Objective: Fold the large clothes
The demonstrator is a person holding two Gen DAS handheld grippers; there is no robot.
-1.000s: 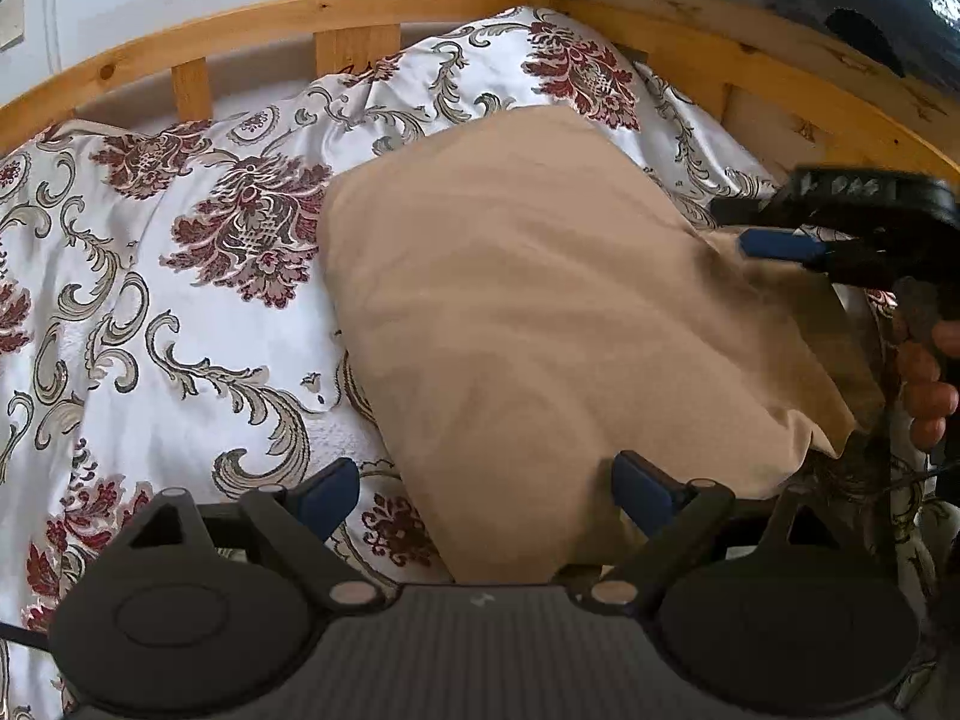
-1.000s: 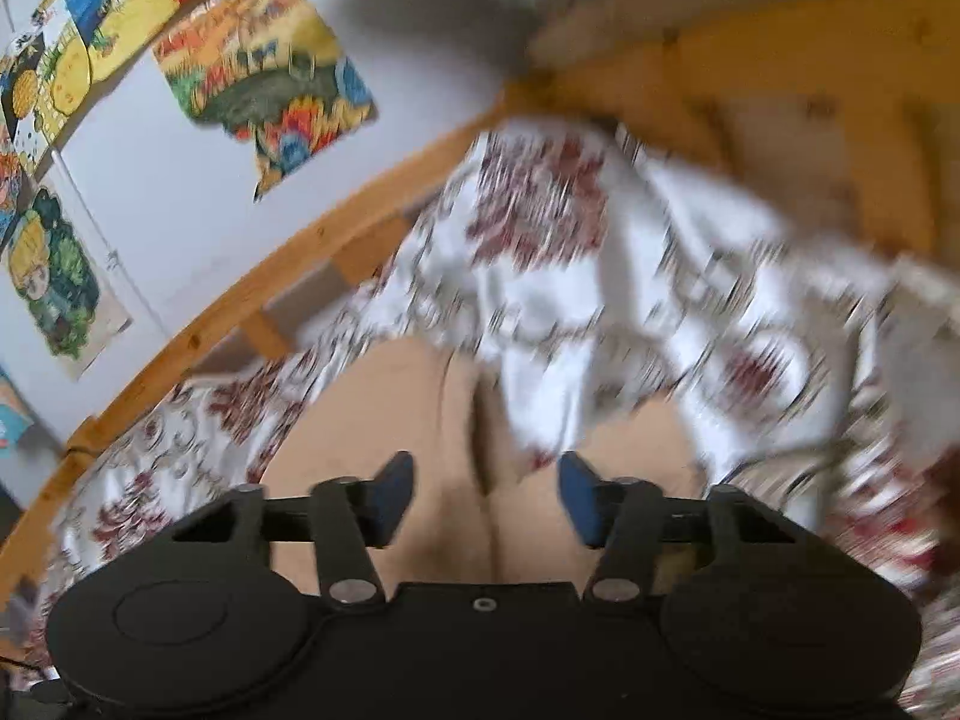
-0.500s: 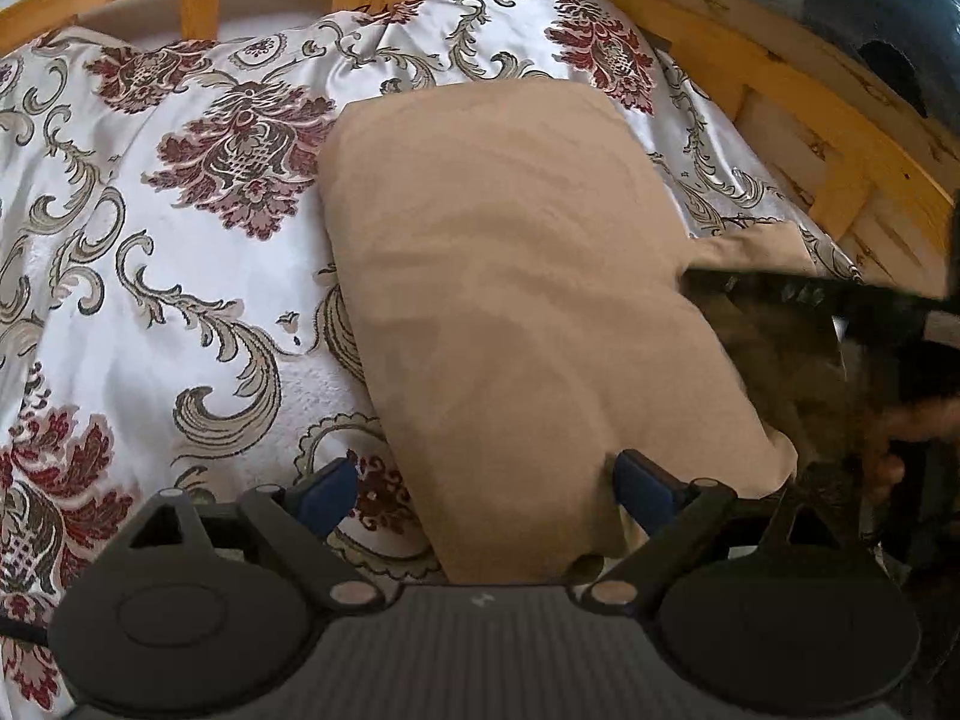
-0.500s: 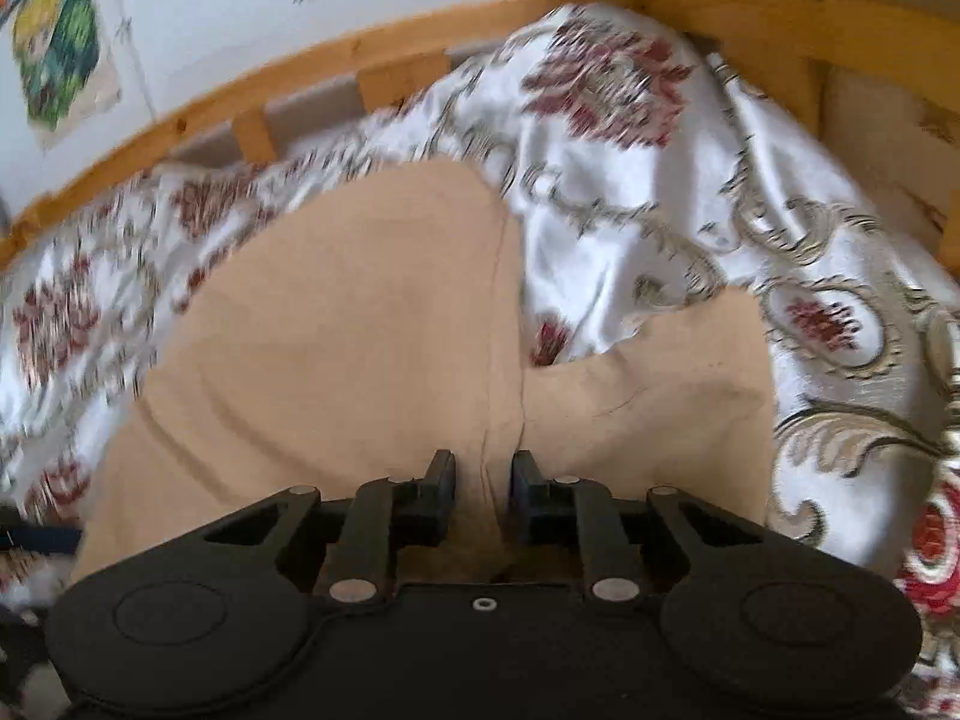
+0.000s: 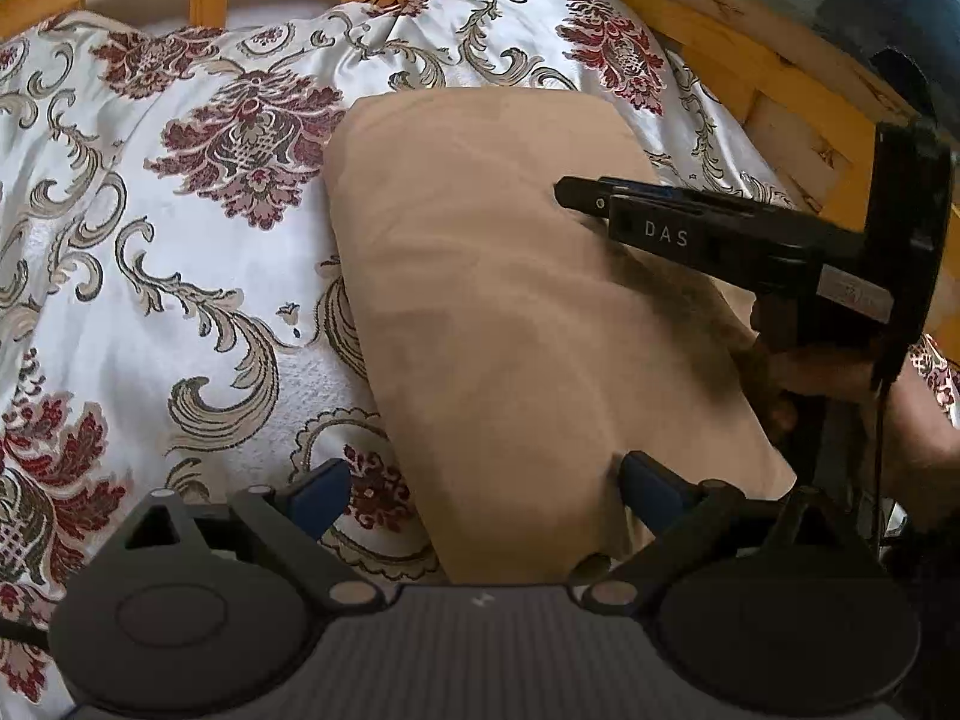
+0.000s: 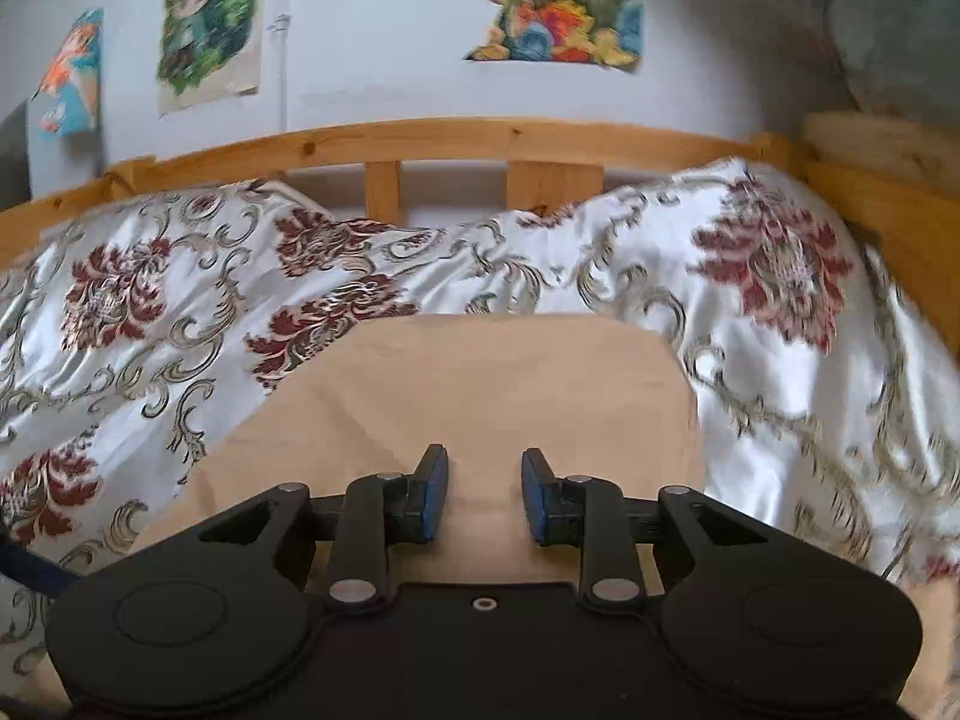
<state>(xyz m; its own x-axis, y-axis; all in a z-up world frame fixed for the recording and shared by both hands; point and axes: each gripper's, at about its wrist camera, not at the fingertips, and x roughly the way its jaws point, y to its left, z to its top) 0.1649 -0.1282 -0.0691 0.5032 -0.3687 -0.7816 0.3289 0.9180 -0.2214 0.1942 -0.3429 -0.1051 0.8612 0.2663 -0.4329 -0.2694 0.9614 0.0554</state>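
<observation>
While posters are caught only by the right wrist view, the right hand is seen only from the left.

Garment: a tan garment, folded into a smooth, matte, rounded slab, is laid on the bed.
Bedspread: a glossy white bedspread is patterned with maroon florals.
Frame: a pine bed frame is seen.
Left tongs: spread wide over the garment's near edge.
Right tongs: parted above the cloth, nothing pinched.
Posters: blurred cartoons.
Right hand: wrapped round the handle.

A white bedspread with dark red flowers and grey-gold scrolls covers the bed up to the wooden rail along its far edge. Above the rail, blurred posters, perhaps cartoons, hang on the pale wall.
</observation>
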